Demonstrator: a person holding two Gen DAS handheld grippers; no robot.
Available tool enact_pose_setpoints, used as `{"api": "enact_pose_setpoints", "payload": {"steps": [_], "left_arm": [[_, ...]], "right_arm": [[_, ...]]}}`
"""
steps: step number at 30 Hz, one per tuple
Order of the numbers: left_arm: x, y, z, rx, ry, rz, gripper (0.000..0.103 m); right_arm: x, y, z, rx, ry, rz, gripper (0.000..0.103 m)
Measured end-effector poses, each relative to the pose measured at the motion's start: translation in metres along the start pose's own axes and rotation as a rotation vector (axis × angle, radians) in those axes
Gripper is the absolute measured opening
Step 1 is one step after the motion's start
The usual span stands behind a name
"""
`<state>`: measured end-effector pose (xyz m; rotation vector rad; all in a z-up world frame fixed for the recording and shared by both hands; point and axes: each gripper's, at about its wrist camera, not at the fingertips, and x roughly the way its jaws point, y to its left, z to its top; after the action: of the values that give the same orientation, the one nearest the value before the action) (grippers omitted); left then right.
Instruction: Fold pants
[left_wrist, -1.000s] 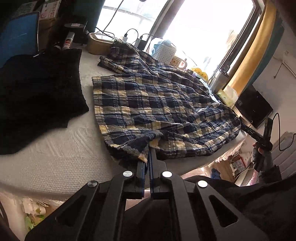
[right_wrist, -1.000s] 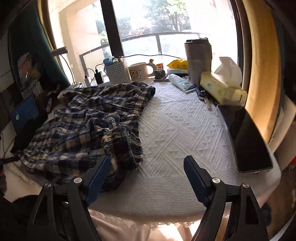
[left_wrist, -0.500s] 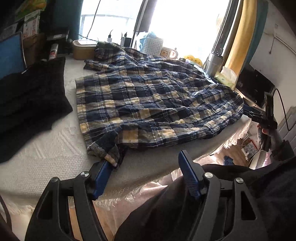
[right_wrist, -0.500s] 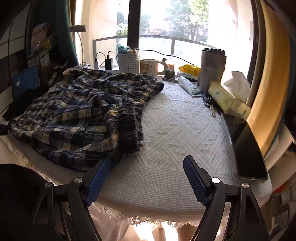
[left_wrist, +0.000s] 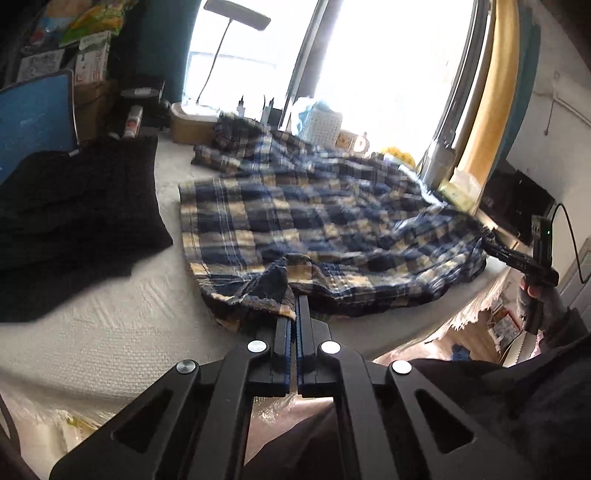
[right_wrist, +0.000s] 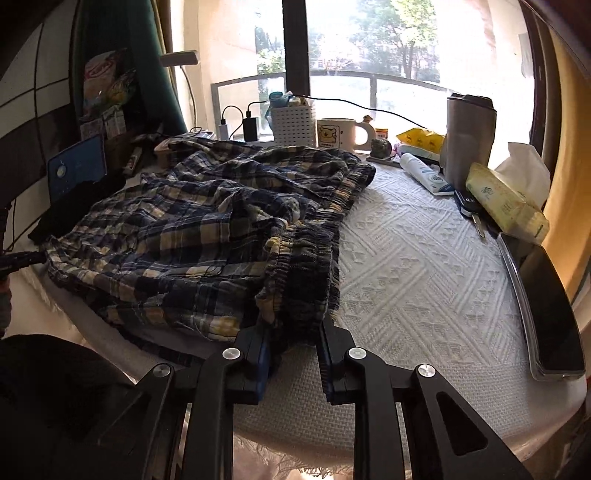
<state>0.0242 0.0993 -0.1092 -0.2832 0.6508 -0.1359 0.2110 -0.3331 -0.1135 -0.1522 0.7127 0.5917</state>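
Observation:
Blue and yellow plaid pants (left_wrist: 314, 225) lie spread and rumpled on the white textured tablecloth (left_wrist: 110, 317). My left gripper (left_wrist: 297, 299) is shut on the hem of the near pant leg and lifts it a little. In the right wrist view the pants (right_wrist: 192, 236) end in a gathered waistband (right_wrist: 303, 273). My right gripper (right_wrist: 293, 328) has its jaws part closed around that bunched waistband, with the cloth filling the gap. The right gripper also shows in the left wrist view (left_wrist: 517, 258) at the pants' far end.
A black cloth (left_wrist: 74, 206) lies left of the pants. Along the window stand a white basket (right_wrist: 293, 123), a mug (right_wrist: 338, 134), a steel tumbler (right_wrist: 467, 138), a lotion tube (right_wrist: 424, 173) and a tissue pack (right_wrist: 506, 199). A dark tablet (right_wrist: 550, 310) lies at the right edge.
My left gripper, open half a second ago, has shut on the leg hem. My right gripper has moved forward and narrowed from wide open onto the waistband.

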Motion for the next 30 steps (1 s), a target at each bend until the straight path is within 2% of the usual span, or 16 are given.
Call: {"api": "enact_pose_setpoints", "payload": {"steps": [5, 8, 12, 15, 23, 30], "left_arm": [[-0.028, 0.004, 0.019, -0.035, -0.112, -0.041, 0.0], [-0.035, 0.003, 0.028, -0.027, -0.14, -0.048, 0.0], [-0.032, 0.003, 0.028, -0.008, -0.128, -0.028, 0.0], [-0.039, 0.003, 0.033, -0.004, -0.142, -0.019, 0.0], [-0.066, -0.013, 0.072, 0.101, -0.264, 0.001, 0.0], [-0.063, -0.011, 0.119, 0.141, -0.364, 0.009, 0.0]], "right_arm": [[-0.037, -0.006, 0.01, 0.075, -0.106, 0.103, 0.022], [-0.049, -0.005, 0.022, 0.08, -0.146, 0.115, 0.022], [-0.045, -0.001, 0.029, 0.045, -0.128, 0.057, 0.022], [-0.04, -0.006, 0.026, 0.067, -0.114, 0.035, 0.022], [-0.057, 0.001, 0.046, 0.042, -0.174, 0.004, 0.022], [-0.055, -0.01, 0.081, 0.089, -0.214, -0.015, 0.022]]}}
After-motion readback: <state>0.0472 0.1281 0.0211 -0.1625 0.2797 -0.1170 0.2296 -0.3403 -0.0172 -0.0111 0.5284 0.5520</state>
